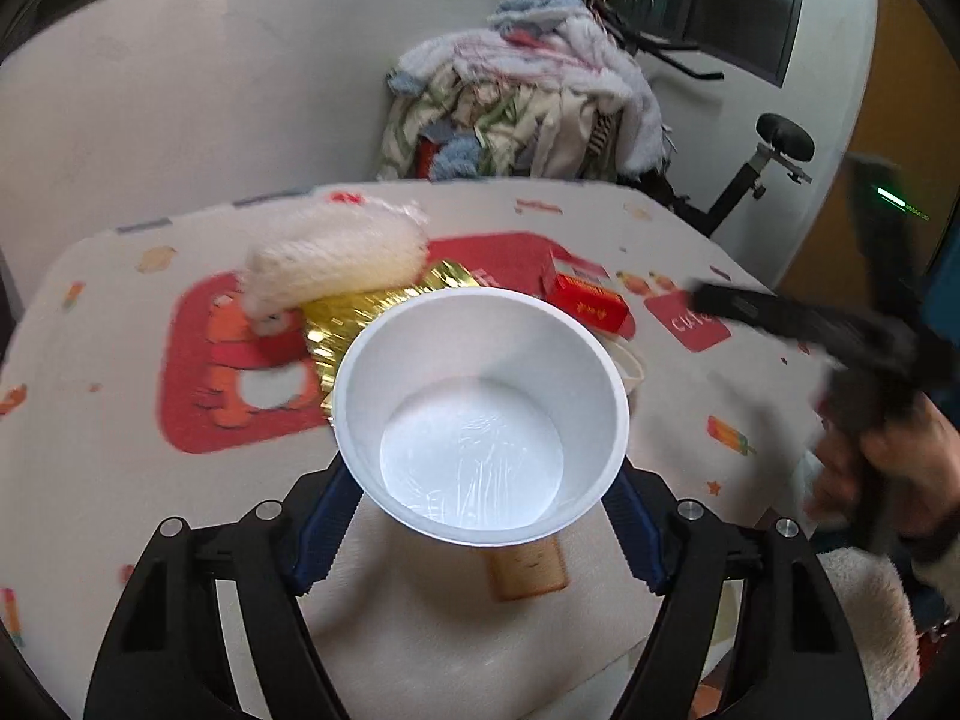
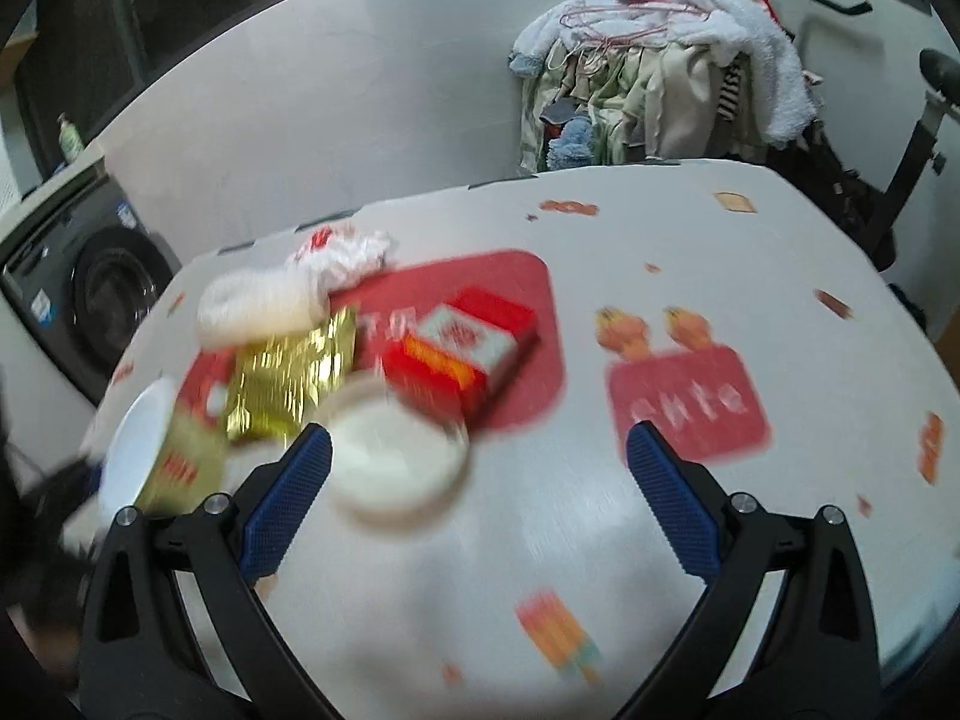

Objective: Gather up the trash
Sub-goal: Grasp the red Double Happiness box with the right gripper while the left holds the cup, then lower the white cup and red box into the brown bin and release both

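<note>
My left gripper [image 1: 480, 531] is shut on a white paper bowl [image 1: 480, 414], held upright above the table; the bowl also shows at the left of the right wrist view [image 2: 141, 450]. My right gripper [image 2: 480, 480] is open and empty above the table. On the table lie a gold foil wrapper [image 2: 288, 378], a red and white box [image 2: 462, 354], a white round lid [image 2: 396, 462], a white net-wrapped roll [image 1: 336, 258] and a crumpled white and red bag [image 2: 342, 252]. The right gripper [image 1: 798, 324] shows blurred in the left wrist view.
The table [image 2: 660, 228] has a white cloth with red cartoon prints. A pile of clothes [image 1: 528, 96] stands behind it, beside an exercise bike [image 1: 774, 150]. A washing machine [image 2: 96, 294] stands at the left.
</note>
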Available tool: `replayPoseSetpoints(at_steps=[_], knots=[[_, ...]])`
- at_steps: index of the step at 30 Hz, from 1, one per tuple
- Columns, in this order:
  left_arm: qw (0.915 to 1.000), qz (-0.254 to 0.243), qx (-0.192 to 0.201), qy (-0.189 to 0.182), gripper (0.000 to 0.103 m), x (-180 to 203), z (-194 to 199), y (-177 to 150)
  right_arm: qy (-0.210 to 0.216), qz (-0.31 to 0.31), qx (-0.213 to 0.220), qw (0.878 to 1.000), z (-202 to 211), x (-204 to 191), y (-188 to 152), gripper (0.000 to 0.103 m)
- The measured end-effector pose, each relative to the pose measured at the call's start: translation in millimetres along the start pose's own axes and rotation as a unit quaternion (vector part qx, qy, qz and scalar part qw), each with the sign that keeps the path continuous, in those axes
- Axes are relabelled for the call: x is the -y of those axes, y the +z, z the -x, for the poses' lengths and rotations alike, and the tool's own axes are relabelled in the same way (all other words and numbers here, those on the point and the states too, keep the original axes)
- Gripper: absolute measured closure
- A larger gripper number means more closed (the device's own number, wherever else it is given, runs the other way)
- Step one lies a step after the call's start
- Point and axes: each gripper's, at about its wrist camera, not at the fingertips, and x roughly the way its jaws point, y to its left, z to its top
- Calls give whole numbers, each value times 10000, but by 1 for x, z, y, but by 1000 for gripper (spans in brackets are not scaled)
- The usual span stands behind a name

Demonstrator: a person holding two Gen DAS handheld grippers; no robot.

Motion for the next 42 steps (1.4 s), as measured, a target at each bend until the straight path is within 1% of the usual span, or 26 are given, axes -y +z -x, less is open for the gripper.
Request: replayPoseSetpoints(at_steps=[3, 6, 9, 10, 12, 13, 14, 15, 16, 17, 21, 25, 27, 28, 32, 36, 38, 40, 42], knots=[[9998, 77, 168, 125, 29, -10, 19, -6, -19, -307, -60, 9995, -31, -4, 24, 6], [9987, 436, 238, 95, 29, -28, 36, -13, -152, -478, -506, 9975, -76, -11, 46, 6], [9970, 706, 309, 97, 29, -44, 50, -21, -437, -517, -658, 9955, -99, -14, 54, 7], [9965, 759, 323, 121, 29, -48, 55, -23, -604, -551, -709, 9941, -106, -14, 56, 7], [9960, 821, 322, 155, 29, -54, 61, -28, -649, -621, -895, 9919, -117, -11, 57, 9], [9959, 830, 321, 173, 29, -56, 64, -30, -682, -602, -1108, 9897, -126, -11, 57, 14], [9959, 818, 321, 194, 29, -57, 67, -32, -770, -557, -1258, 9875, -131, -10, 55, 26], [9961, 798, 321, 204, 29, -56, 68, -33, -846, -514, -1357, 9858, -135, -9, 53, 29], [9963, 766, 325, 209, 29, -56, 70, -35, -896, -420, -1364, 9857, -134, -10, 52, 34], [9965, 741, 337, 204, 29, -55, 72, -35, -846, -283, -1282, 9877, -130, -12, 50, 37], [9967, 718, 372, 72, 29, -50, 77, -38, -679, -49, -917, 9935, -101, -17, 43, 40], [9974, 630, 349, -57, 29, -36, 81, -41, -421, 156, -526, 9976, -53, -19, 28, 40], [9977, 580, 325, -124, 29, -27, 84, -43, -332, 249, -390, 9984, -33, -21, 22, 41], [9979, 544, 322, -159, 29, -22, 86, -45, -254, 313, -274, 9988, -17, -21, 16, 41], [9986, 344, 283, -269, 29, -1, 96, -54, -7, 370, 0, 9993, 30, -22, -4, 41], [9992, 147, 182, -318, 29, 19, 108, -69, 82, 501, 300, 9983, 73, -27, -36, 41], [9993, 86, 127, -333, 29, 25, 112, -77, 114, 641, 442, 9969, 96, -32, -61, 41], [9994, 17, 7, -348, 29, 33, 116, -90, 137, 741, 554, 9956, 117, -36, -84, 41], [9992, -48, -154, -375, 29, 40, 117, -103, 192, 738, 607, 9952, 128, -37, -100, 41]])
